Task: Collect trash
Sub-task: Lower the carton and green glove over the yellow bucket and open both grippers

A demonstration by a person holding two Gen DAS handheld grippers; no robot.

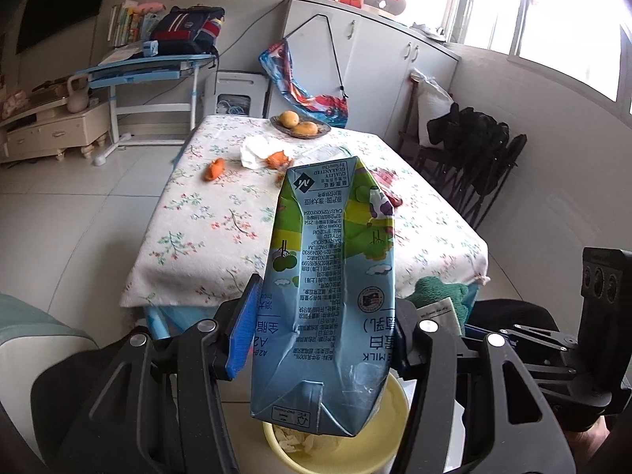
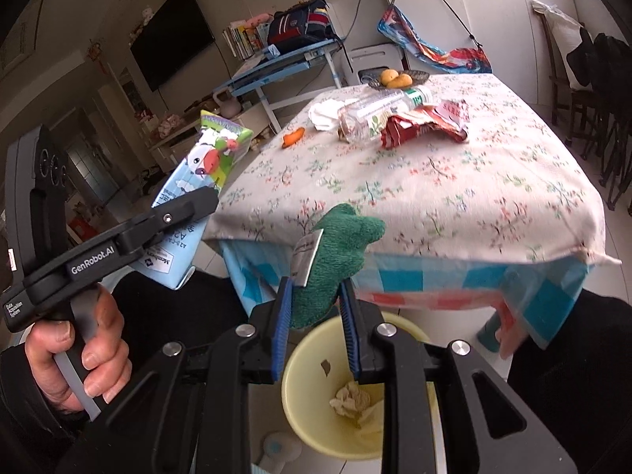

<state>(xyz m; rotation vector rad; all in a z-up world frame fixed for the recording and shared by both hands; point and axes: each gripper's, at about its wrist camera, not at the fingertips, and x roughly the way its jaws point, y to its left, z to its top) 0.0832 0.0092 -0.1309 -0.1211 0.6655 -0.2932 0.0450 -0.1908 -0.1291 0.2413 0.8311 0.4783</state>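
Yellow bin (image 2: pixel 300 359) holds crumpled paper only. Above it, milk carton (image 1: pixel 328 288) pinched by left gripper (image 1: pixel 320 339), green cloth (image 2: pixel 335 252) by right gripper (image 2: pixel 316 335). Beyond the bin, bottle (image 2: pixel 379 112), red wrapper (image 2: pixel 426 124), peel (image 2: pixel 294 137) uncollected.

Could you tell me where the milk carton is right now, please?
The milk carton is off the table, clamped in the left gripper just above the yellow bin, with the floral-cloth table behind it.
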